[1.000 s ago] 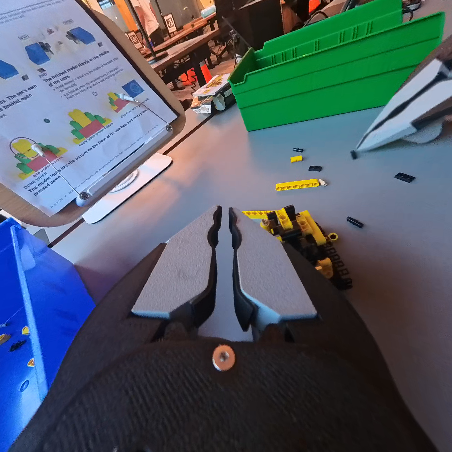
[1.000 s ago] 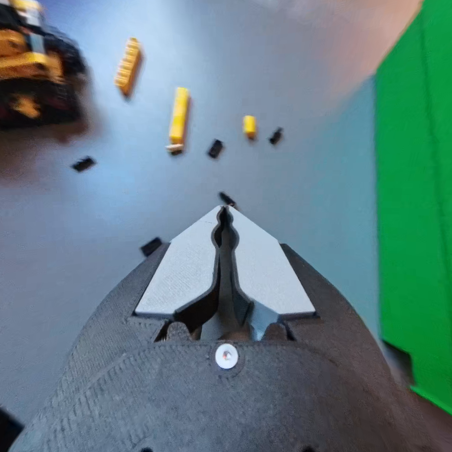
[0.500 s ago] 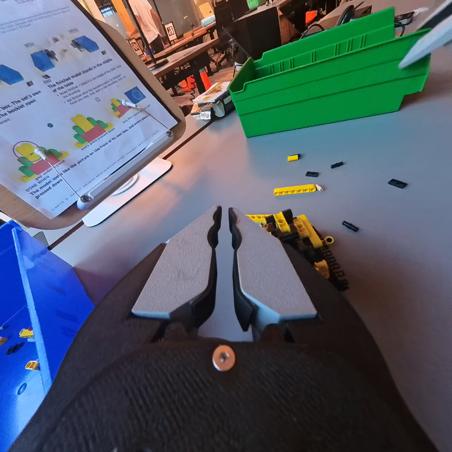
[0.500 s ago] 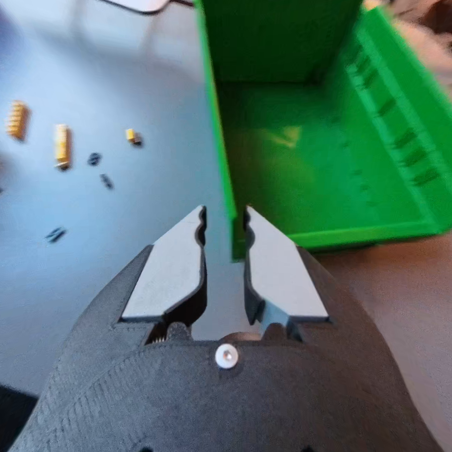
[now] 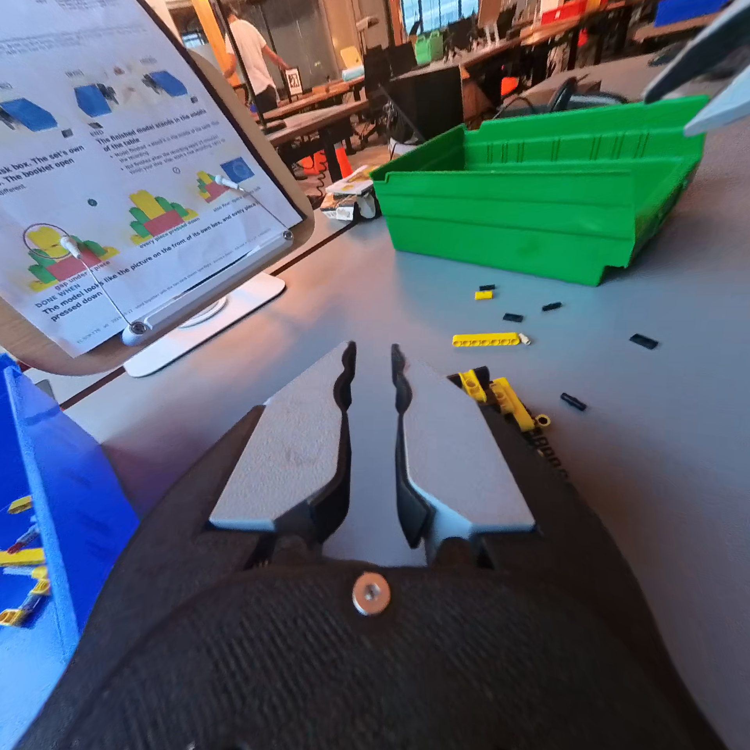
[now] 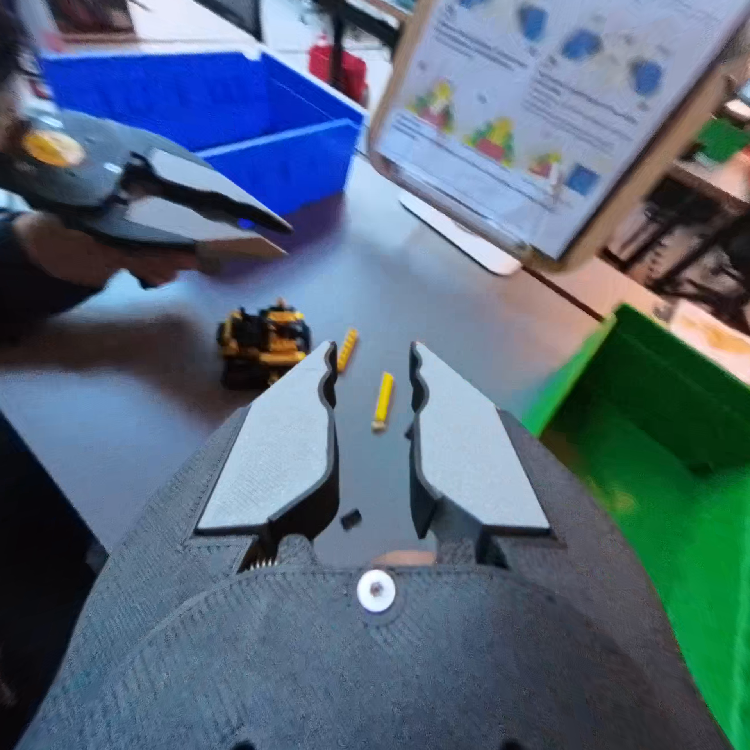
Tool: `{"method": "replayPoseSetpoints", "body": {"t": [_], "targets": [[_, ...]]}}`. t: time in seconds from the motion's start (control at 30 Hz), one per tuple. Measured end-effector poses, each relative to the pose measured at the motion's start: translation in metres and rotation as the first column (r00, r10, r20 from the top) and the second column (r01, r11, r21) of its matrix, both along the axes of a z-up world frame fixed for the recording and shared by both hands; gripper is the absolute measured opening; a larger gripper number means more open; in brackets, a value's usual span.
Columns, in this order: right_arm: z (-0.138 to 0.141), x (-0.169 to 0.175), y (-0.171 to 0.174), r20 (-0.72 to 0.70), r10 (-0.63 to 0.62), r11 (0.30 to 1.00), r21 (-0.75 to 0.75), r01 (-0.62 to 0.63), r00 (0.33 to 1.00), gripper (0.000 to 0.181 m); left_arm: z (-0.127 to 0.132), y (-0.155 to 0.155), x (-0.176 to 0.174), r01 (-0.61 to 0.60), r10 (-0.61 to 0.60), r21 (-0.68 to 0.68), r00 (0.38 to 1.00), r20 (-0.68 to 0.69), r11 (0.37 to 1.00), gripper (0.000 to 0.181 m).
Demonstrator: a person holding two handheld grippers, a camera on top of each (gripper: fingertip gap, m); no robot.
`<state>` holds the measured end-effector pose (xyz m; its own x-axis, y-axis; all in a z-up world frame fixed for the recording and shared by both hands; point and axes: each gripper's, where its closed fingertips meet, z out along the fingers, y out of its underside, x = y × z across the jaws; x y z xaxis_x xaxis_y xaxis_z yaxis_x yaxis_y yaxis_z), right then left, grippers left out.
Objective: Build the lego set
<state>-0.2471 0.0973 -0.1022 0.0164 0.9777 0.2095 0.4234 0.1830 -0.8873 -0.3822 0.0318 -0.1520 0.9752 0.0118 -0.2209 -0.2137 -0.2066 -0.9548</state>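
A partly built yellow and black lego model [image 5: 503, 399] stands on the grey table, just right of my left gripper [image 5: 373, 351], which is slightly open and empty above the table. The model also shows in the right wrist view [image 6: 264, 345]. A long yellow beam [image 5: 485, 340] lies beyond it, and a second yellow beam [image 6: 348, 349] lies near the model. My right gripper [image 6: 373, 353] is open and empty, held above the table, with the long beam [image 6: 383, 399] seen between its fingers. Small black pins [image 5: 573, 401] and a short yellow piece [image 5: 483, 295] lie scattered.
A green bin [image 5: 527, 203] stands at the back right, and it also shows in the right wrist view [image 6: 669, 446]. A blue bin [image 5: 48, 487] holding loose pieces is at the left. An instruction sheet on a stand [image 5: 121, 182] is at the back left. The left gripper [image 6: 203, 219] shows over the table. Tip to tip, the grippers are about 15 cm apart.
My right gripper has swung away from the green bin to face the model and has opened wider. My left gripper has opened a little and shifted so the model is more hidden.
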Motion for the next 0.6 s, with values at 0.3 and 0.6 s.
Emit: {"method": "replayPoseSetpoints", "body": {"t": [0.3,0.6], "targets": [[-0.014,-0.109,-0.024,-0.029,0.324,0.943,-0.072,-0.326,0.945,0.032,0.020,-0.006,0.011,0.172,-0.177,0.062,0.980,0.090,0.983,0.020],[-0.060,-0.106,-0.026,0.020,0.417,0.892,-0.204,-0.404,0.909,0.029,-0.006,-0.033,0.043,0.493,-0.477,-0.105,0.867,0.141,0.864,0.031]]}}
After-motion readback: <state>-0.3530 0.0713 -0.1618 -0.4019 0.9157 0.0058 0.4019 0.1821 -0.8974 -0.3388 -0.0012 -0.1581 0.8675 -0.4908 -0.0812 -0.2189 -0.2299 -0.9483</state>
